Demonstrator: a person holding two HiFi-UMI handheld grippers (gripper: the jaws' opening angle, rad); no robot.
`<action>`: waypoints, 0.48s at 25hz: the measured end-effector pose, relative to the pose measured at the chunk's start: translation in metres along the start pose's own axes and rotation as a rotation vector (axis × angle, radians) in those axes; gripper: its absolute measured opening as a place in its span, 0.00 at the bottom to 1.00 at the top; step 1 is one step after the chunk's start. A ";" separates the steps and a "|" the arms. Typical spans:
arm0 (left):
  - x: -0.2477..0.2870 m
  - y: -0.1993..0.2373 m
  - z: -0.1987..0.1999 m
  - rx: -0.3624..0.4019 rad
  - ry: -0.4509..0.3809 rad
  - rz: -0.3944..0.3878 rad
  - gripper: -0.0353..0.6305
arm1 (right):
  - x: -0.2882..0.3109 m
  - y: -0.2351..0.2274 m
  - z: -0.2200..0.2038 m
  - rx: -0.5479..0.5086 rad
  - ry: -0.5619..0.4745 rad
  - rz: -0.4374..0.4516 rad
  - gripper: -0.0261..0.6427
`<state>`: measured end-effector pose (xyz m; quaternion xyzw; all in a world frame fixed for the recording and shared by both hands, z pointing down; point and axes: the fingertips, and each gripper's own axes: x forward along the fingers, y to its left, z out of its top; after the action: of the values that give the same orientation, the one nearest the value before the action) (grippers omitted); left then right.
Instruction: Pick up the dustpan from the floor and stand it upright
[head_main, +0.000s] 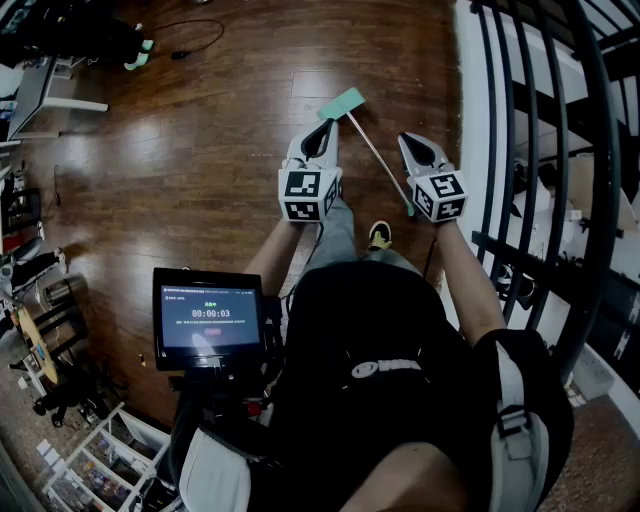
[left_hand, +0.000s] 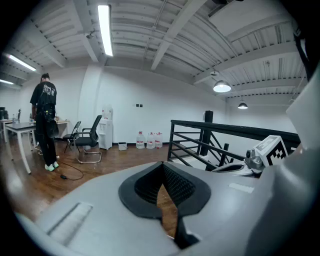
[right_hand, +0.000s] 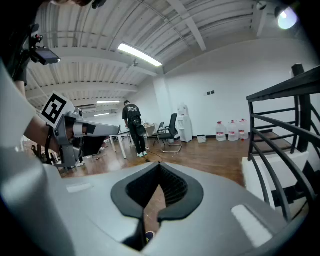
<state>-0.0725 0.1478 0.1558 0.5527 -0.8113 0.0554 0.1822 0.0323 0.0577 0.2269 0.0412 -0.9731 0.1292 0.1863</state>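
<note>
The dustpan lies flat on the wooden floor in the head view, its teal pan (head_main: 343, 103) farthest from me. Its thin long handle (head_main: 378, 155) runs back toward my feet and passes between the two grippers. My left gripper (head_main: 321, 130) hovers just left of the handle, close to the pan, jaws shut and empty. My right gripper (head_main: 409, 142) hangs to the right of the handle, also shut with nothing in it. Neither gripper touches the dustpan. In the gripper views the left gripper (left_hand: 162, 172) and right gripper (right_hand: 159, 172) show closed jaws over bare floor.
A black railing (head_main: 540, 150) and a white ledge run along my right side. My shoe (head_main: 379, 235) stands beside the handle's near end. A screen (head_main: 208, 318) hangs at my chest. Desks and clutter line the left. A person (left_hand: 45, 125), an office chair (left_hand: 90, 140) and water bottles (left_hand: 150, 140) are far off.
</note>
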 end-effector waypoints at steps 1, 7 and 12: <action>0.011 0.004 -0.002 0.002 0.007 -0.006 0.08 | 0.006 -0.008 -0.003 0.008 0.007 -0.011 0.04; 0.081 0.052 -0.004 0.016 0.034 -0.086 0.08 | 0.058 -0.041 -0.001 0.022 0.067 -0.088 0.04; 0.124 0.055 -0.019 0.056 0.088 -0.213 0.08 | 0.056 -0.078 -0.030 0.098 0.150 -0.258 0.04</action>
<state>-0.1589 0.0654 0.2238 0.6375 -0.7374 0.0827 0.2072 0.0013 -0.0115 0.2935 0.1651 -0.9357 0.1540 0.2712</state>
